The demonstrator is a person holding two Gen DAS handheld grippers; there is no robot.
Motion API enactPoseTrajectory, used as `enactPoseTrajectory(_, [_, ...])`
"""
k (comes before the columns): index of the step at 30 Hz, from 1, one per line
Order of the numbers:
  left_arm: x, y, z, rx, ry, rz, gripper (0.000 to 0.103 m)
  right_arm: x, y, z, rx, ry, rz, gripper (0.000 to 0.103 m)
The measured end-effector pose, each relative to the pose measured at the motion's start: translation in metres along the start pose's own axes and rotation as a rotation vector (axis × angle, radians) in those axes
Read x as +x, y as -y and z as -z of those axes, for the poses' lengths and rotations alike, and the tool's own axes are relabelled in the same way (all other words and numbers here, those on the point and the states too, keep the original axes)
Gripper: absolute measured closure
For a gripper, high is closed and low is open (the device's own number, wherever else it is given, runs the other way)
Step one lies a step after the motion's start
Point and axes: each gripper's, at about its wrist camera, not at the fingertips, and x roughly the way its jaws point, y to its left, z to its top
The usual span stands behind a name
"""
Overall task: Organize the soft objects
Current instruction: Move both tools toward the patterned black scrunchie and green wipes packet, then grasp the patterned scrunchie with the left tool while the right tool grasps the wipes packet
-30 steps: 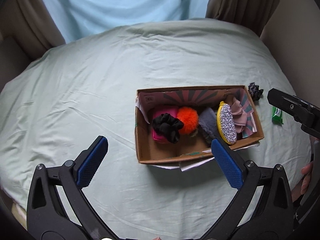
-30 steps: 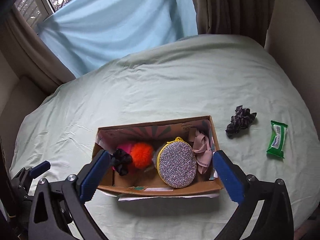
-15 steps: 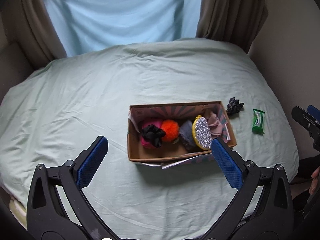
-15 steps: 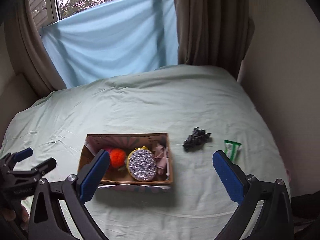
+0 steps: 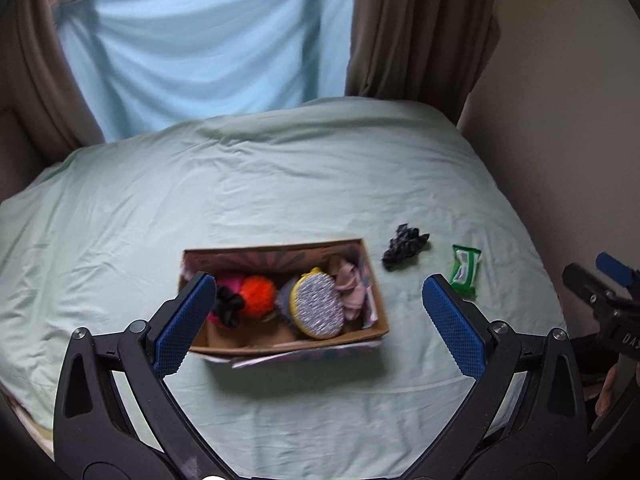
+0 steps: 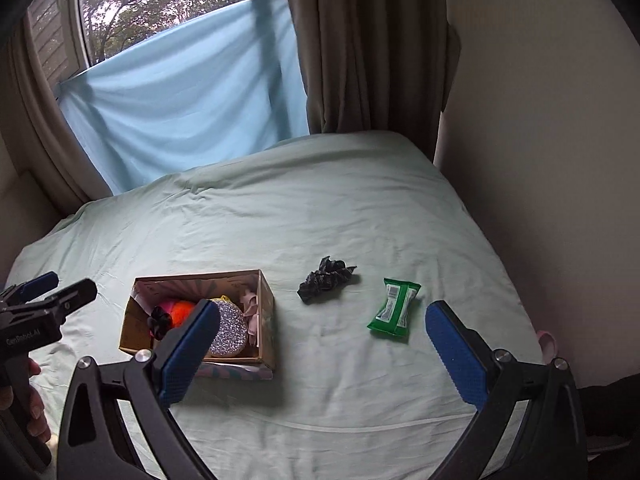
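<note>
A cardboard box (image 5: 372,280) (image 6: 266,312) sits on the pale green bed. It holds an orange pom-pom (image 5: 258,294), a black scrunchie (image 5: 228,308), a glittery silver pouch (image 5: 318,308) (image 6: 228,330) and pink fabric (image 5: 352,286). To the right of the box a dark scrunchie (image 5: 404,242) (image 6: 326,278) and a green packet (image 5: 464,270) (image 6: 394,308) lie on the sheet. My left gripper (image 5: 316,320) hangs open above the box's near side. My right gripper (image 6: 318,350) is open too, high over the sheet between box and packet. Neither holds anything.
The bed (image 6: 320,208) is bounded by a beige wall (image 6: 540,160) on the right and brown curtains (image 6: 360,48) with a blue cloth (image 6: 192,100) at the far end. A hand (image 6: 24,396) grips the left tool's handle at the lower left.
Both grippers have pulled back and up from the box, so it looks smaller and more of the bed and window shows. The objects have not moved.
</note>
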Motion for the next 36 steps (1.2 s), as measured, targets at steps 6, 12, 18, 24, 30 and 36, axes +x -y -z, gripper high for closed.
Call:
enactPoseTrajectory(6, [0.035, 0.062, -0.024, 0.039, -0.005, 0.012, 0.0, 0.021, 0.054, -0.01, 0.03, -0.034, 0.012, 0.0])
enactPoseTrajectory(12, [0.098, 0.112, -0.046, 0.057, -0.06, 0.01, 0.0, 0.057, 0.099, -0.021, 0.04, -0.074, 0.003, 0.001])
enactPoseTrajectory(18, [0.175, 0.151, -0.064, 0.06, -0.136, 0.016, 0.0, 0.115, 0.14, -0.024, 0.053, -0.126, -0.039, 0.001])
enactPoseTrajectory(24, [0.258, 0.18, -0.058, 0.133, -0.285, 0.029, 0.0, 0.171, 0.165, -0.012, 0.08, -0.184, -0.04, 0.001])
enactPoseTrajectory(30, [0.328, 0.185, -0.042, 0.179, -0.409, 0.044, 0.0, 0.221, 0.178, 0.012, 0.166, -0.272, -0.02, 0.001])
enactPoseTrajectory(36, [0.382, 0.188, -0.026, 0.244, -0.504, 0.049, 0.001, 0.26, 0.177, 0.027, 0.24, -0.341, 0.005, 0.001])
